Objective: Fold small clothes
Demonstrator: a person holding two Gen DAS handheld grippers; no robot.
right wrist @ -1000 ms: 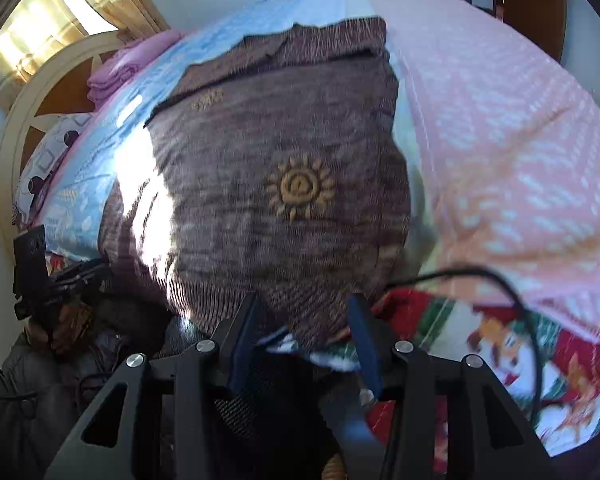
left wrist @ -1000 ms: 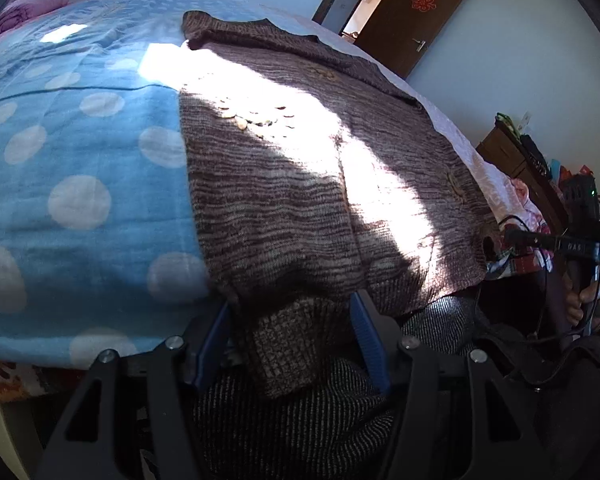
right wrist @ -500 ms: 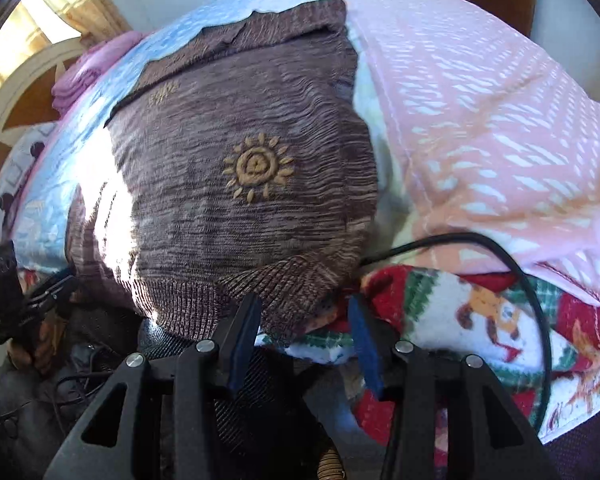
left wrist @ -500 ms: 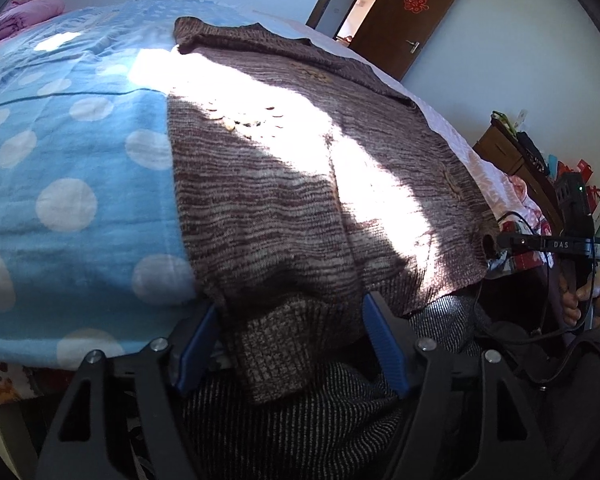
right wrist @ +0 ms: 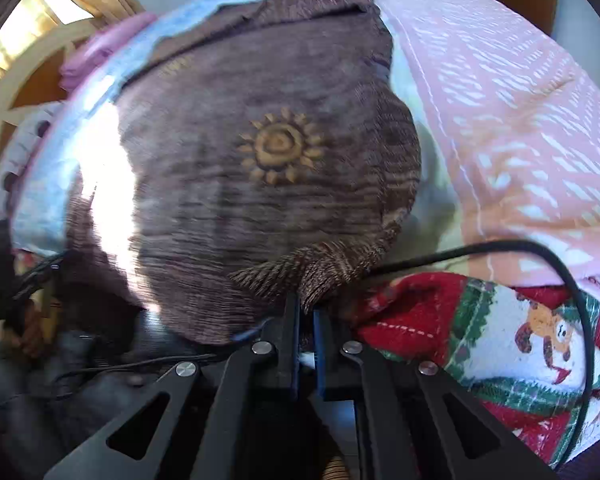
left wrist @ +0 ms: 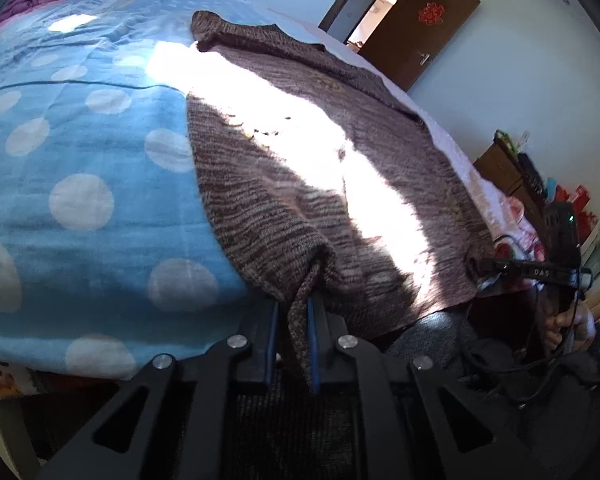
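A brown knitted sweater [left wrist: 300,168] lies spread flat on a bed [left wrist: 80,200]. Its long axis runs away from the near edge of the bed: the ribbed hem hangs over that near edge, and the collar end points toward the far side, where a darker knitted band is bunched up. A bright strip of sunlight crosses the knit diagonally. A yellow sun motif [right wrist: 278,148] is stitched on the front, nearer the right-hand side of the garment.

The sweater rests partly on a blue blanket with white dots [left wrist: 80,200] to its left, and partly beside a pink patterned cover [right wrist: 520,100] to its right. A red and green printed cloth [right wrist: 500,344] hangs at the near edge of the bed, under the right hem corner.

The left gripper [left wrist: 292,316] has just been closing and now clamps a bunched fold of the ribbed hem at the left near corner; the knit is pinched between its blue pads and trails down between them. The right gripper [right wrist: 306,312] has also just been closing, and its pads are pressed together on the hem edge at the right near corner. A black cable [right wrist: 500,246] loops across the printed cloth beside it.

In the left wrist view, a hand [left wrist: 568,324] holds the right gripper's handle at the right. An open brown door [left wrist: 424,28] stands in the far wall.
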